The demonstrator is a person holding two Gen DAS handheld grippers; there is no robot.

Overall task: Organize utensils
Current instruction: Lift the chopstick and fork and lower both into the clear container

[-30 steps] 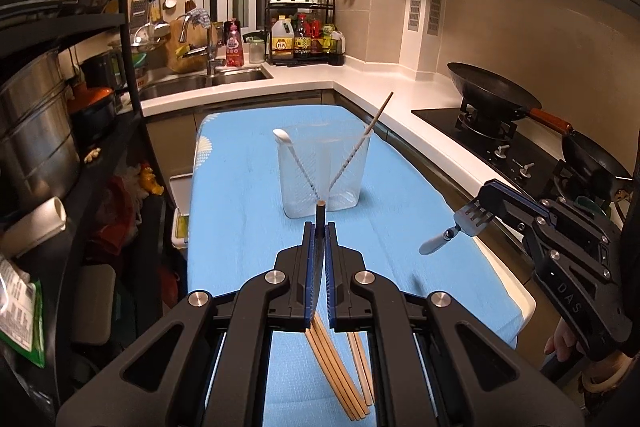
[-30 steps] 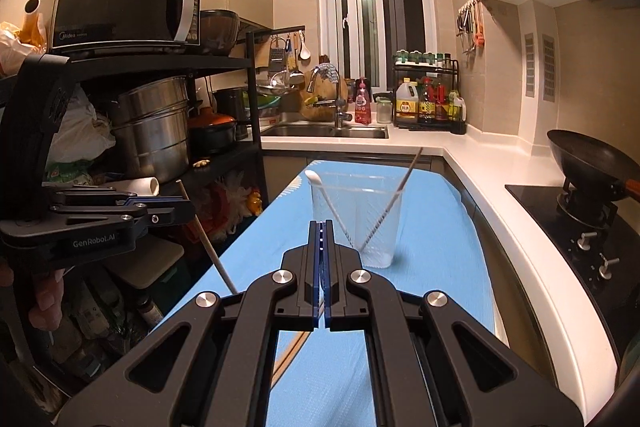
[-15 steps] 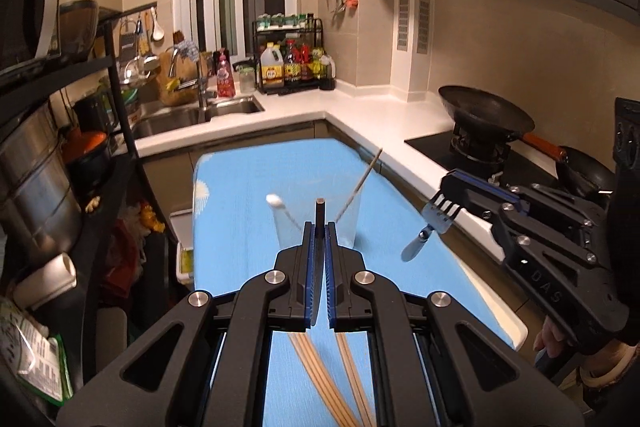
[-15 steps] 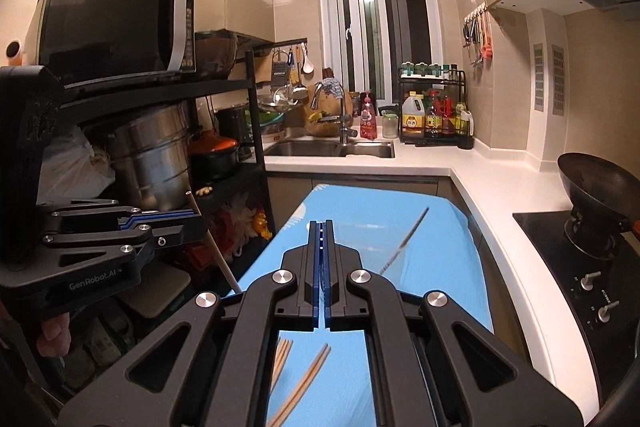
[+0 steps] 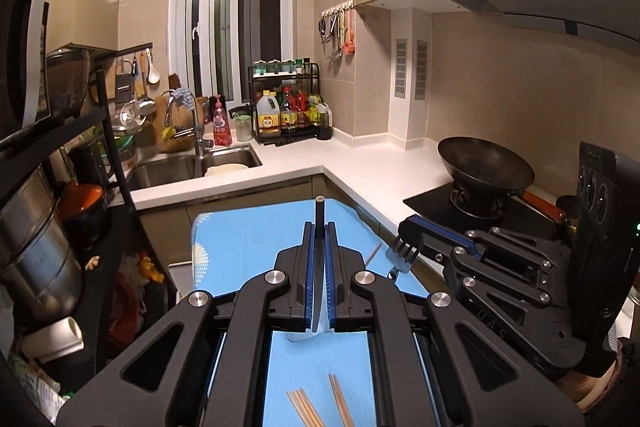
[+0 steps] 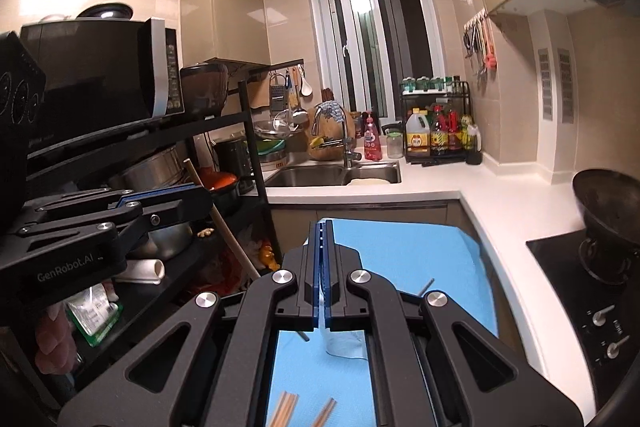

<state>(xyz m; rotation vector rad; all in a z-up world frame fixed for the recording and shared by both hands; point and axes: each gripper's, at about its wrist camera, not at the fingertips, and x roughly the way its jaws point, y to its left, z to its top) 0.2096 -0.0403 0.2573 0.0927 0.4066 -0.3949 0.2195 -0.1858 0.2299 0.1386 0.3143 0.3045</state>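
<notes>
- Fingers of the left gripper [image 5: 319, 227] press together on a chopstick [image 5: 319, 211] whose dark tip sticks up past them.
- Fingers of the right gripper [image 6: 324, 227] clamp a fork [image 5: 403, 254], tines up, above the blue-covered desk [image 5: 248, 243].
- Loose chopsticks [image 5: 320, 405] lie on the desk below both grippers.
- A clear cup [image 6: 344, 343] stands partly hidden under the right gripper.
</notes>
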